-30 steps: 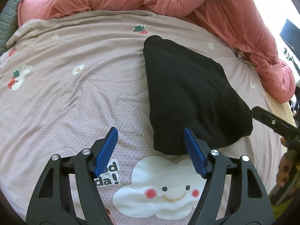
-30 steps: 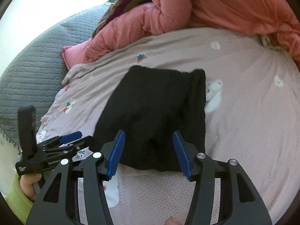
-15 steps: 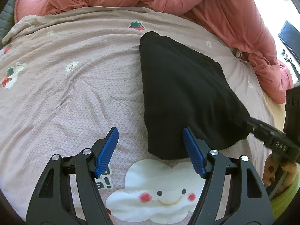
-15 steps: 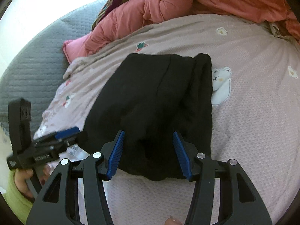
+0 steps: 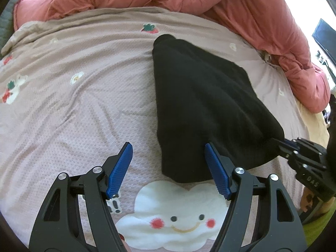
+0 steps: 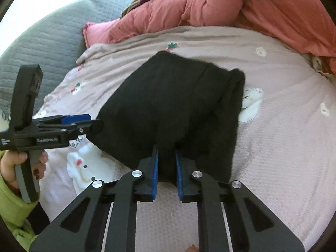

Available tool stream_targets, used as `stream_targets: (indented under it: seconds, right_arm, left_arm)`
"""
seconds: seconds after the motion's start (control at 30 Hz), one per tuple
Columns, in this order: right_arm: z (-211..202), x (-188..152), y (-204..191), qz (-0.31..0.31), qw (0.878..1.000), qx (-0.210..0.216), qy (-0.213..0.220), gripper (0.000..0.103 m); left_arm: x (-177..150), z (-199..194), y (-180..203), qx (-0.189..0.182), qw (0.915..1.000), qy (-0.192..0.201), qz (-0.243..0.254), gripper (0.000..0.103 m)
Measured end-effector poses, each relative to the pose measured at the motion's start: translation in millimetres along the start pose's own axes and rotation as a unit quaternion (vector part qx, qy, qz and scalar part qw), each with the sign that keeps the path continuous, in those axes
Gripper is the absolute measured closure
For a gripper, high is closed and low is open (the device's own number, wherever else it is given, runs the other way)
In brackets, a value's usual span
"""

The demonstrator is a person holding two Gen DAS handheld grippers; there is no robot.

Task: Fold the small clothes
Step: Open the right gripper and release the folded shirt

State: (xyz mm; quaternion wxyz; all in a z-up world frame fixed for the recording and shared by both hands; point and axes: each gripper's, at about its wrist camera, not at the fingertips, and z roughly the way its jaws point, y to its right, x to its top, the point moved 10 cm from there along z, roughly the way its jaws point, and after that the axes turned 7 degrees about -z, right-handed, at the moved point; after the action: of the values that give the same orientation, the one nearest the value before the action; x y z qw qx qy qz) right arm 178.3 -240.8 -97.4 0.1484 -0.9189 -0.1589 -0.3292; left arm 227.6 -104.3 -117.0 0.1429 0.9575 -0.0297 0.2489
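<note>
The black, fleecy knit garment [image 5: 205,109] lies flat on the bed, spread over a pale pink, waffle-textured blanket [image 5: 79,113] printed with a white smiling cloud [image 5: 178,216], strawberries and small bears. It looks soft, light and limp: matte, slightly fuzzy, thick enough to hold a rounded edge, with a rolled hem or band along its far right side in the right wrist view. Cloth like this should drape and sag the moment it is lifted, and it will probably cling a little to the textured blanket rather than slide, so a pinch at corners or along an edge seems the sensible hold, keeping the layers together. The right claw [image 6: 166,163] is closing, its blue ribbed pads pressing a bunched fold of the near edge between them; the cloth puckers into the grip. The left claw [image 5: 168,163] stands wide, nothing between its pads, poised over the near left corner of the garment, one pad over bare blanket and the other at the cloth's edge. A salmon-pink puffy quilted duvet [image 5: 241,10] is heaped along the far side of the bed, and a grey quilted cover [image 6: 46,42] lies beyond it. A lime-green sleeve [image 6: 12,210] shows on the person's left arm.
</note>
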Motion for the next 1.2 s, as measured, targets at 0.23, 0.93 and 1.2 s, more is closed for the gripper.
stream_targets:
  seconds: [0.23,0.93,1.2]
  right_arm:
    - [7.5,-20.0,11.5,0.024,0.999,-0.006,-0.021,0.089]
    - [3.7,-36.8,18.0,0.056,0.997,-0.04,-0.037,0.057]
    - [-10.1,-39.0,22.6,0.066,0.996,-0.05,-0.031,0.048]
  left_arm:
    - [-9.1,11.6,13.3,-0.005,0.9995,-0.012,0.029,0.04]
    - [-16.1,13.3,12.5,0.006,0.9994,-0.014,0.029,0.039]
    - [-16.7,8.9,14.2,0.01,0.9994,-0.012,0.032,0.039]
